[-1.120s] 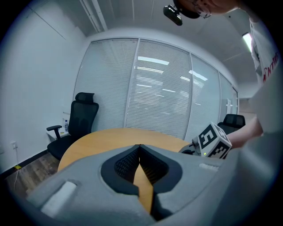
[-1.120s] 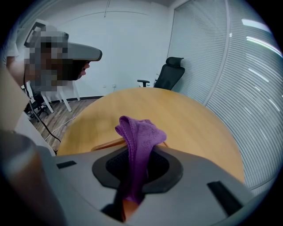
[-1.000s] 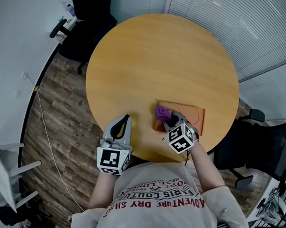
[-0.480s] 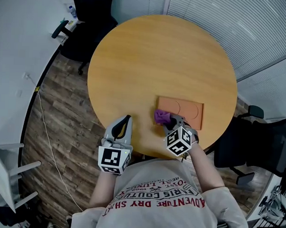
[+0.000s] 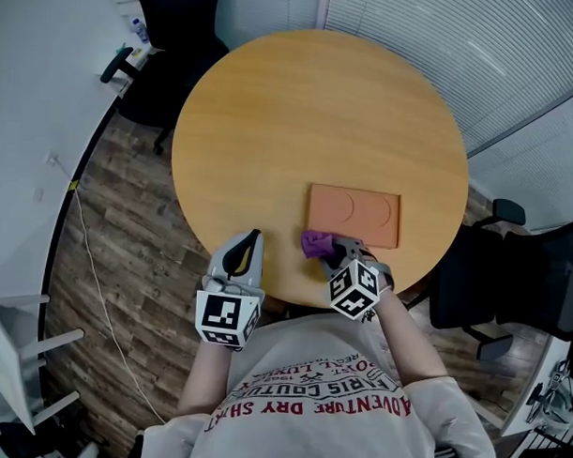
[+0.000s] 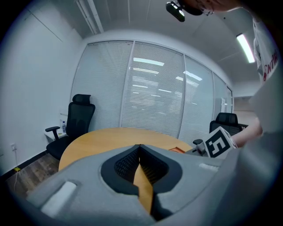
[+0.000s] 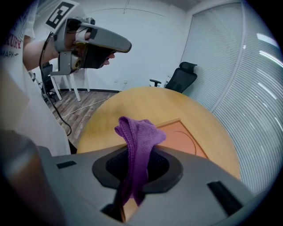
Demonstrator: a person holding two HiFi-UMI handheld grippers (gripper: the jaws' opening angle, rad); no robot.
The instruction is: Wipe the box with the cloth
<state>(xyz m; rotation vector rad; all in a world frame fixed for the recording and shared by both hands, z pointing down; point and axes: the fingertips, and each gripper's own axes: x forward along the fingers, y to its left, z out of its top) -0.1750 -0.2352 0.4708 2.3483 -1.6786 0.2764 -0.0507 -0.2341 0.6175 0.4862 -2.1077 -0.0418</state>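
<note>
A flat orange box [image 5: 354, 215] with two circle outlines lies on the round wooden table [image 5: 300, 111], near its front right edge. My right gripper [image 5: 334, 250] is shut on a purple cloth [image 5: 316, 243], which sits just off the box's near left corner. In the right gripper view the cloth [image 7: 138, 141] bunches up between the jaws, with the box [image 7: 180, 140] just beyond it. My left gripper [image 5: 248, 241] hovers at the table's front edge, shut with nothing in it; its tips [image 6: 140, 147] meet in the left gripper view.
Black office chairs stand at the back left [image 5: 171, 41] and at the right [image 5: 510, 287] of the table. A white desk [image 5: 47, 93] runs along the left, and a cable [image 5: 93, 264] trails over the wood floor. Window blinds [image 5: 462, 42] line the far side.
My right gripper has drawn the cloth back off the box's near left corner toward the table edge. The left gripper has stayed where it was.
</note>
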